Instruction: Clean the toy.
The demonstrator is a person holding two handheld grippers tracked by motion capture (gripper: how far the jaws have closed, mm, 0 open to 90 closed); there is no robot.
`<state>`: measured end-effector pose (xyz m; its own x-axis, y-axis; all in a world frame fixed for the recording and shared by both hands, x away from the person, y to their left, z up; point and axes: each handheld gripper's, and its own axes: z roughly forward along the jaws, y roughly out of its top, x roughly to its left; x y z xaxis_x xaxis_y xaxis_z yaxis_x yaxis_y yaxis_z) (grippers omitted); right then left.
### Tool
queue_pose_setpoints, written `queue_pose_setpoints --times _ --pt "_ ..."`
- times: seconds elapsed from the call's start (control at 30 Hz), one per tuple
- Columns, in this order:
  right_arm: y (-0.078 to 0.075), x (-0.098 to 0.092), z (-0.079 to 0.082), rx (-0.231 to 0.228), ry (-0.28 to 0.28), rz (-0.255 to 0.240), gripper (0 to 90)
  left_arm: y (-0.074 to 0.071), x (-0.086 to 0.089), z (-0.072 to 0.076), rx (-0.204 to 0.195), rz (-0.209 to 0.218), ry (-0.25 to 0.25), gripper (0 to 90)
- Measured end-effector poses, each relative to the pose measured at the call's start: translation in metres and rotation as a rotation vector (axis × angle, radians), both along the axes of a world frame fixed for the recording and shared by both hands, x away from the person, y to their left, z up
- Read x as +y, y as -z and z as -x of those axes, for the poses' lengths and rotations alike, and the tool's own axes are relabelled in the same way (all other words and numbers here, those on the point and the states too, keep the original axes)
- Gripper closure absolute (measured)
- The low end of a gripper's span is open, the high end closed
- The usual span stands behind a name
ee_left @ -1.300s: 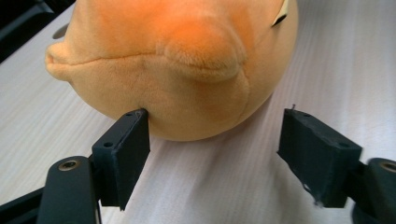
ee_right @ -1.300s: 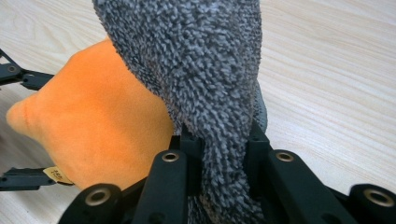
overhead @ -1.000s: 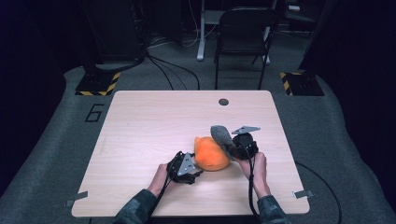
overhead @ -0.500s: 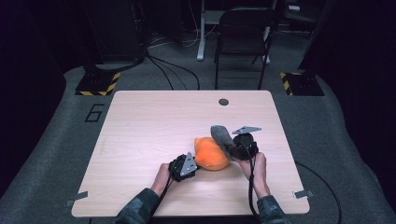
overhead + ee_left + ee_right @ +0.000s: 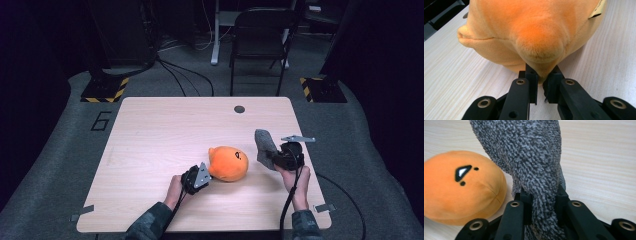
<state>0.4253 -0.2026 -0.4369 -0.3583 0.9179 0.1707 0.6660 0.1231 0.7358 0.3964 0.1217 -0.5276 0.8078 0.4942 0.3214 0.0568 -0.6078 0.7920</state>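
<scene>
**Two soft grips, plenty of table**

The left gripper point(image 5: 540, 82) has just been closing, and its jaws now pinch a small fold of the orange plush toy point(image 5: 228, 163) at its near edge. In the left gripper view the fabric bunches between the pads. The toy sits on the table point(image 5: 150, 135), near the front and a little right of centre. It looks light and squashy, so a pinch on a loose seam or nub should hold, though the fur may slip out if pulled hard.

Over on the right, the right gripper point(image 5: 543, 202) is clamped on a grey fuzzy cloth point(image 5: 529, 157), which rises limp from the jaws and hangs free of the toy, apart from it in the high view. It should be floppy, weightless and non-breakable; it will drape wherever it goes.

Room? Loads. The wood is bare to the left and toward the far edge, where a small dark grommet point(image 5: 239, 109) sits. The right gripper works close to the right edge, so a drop there could go overboard.
</scene>
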Motion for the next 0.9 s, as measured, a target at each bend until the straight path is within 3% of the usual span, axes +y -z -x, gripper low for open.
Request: queue_pose_setpoints --times 0.17,0.3,0.5,0.63,0.73,0.77,0.8,0.9 --pt "0.002 -0.001 -0.001 0.006 0.011 0.001 75.8 -0.004 0.006 -0.006 0.084 0.111 -0.022 84.5" --pt "0.002 -0.009 -0.001 0.001 0.028 -0.012 75.8 -0.016 0.008 -0.007 0.122 0.190 -0.040 84.9" --pt "0.001 -0.018 0.001 -0.002 0.055 -0.027 75.8 -0.038 0.012 -0.006 0.201 0.269 -0.044 84.8" --pt "0.000 -0.021 0.002 -0.007 0.062 -0.030 75.8 -0.055 0.017 -0.007 0.249 0.308 -0.035 84.6" --pt "-0.002 -0.021 0.004 -0.009 0.060 -0.023 75.8 -0.066 0.020 -0.005 0.286 0.314 -0.031 84.4" --pt "-0.002 -0.020 0.004 -0.008 0.060 -0.021 75.8 -0.073 0.020 -0.004 0.315 0.310 -0.030 84.3" --pt "-0.002 -0.020 0.004 -0.008 0.060 -0.021 75.8 -0.073 0.020 -0.004 0.315 0.310 -0.030 84.2" --pt "-0.006 -0.015 0.006 -0.026 0.056 -0.003 75.8 -0.081 0.021 -0.002 0.394 0.328 -0.054 84.2"
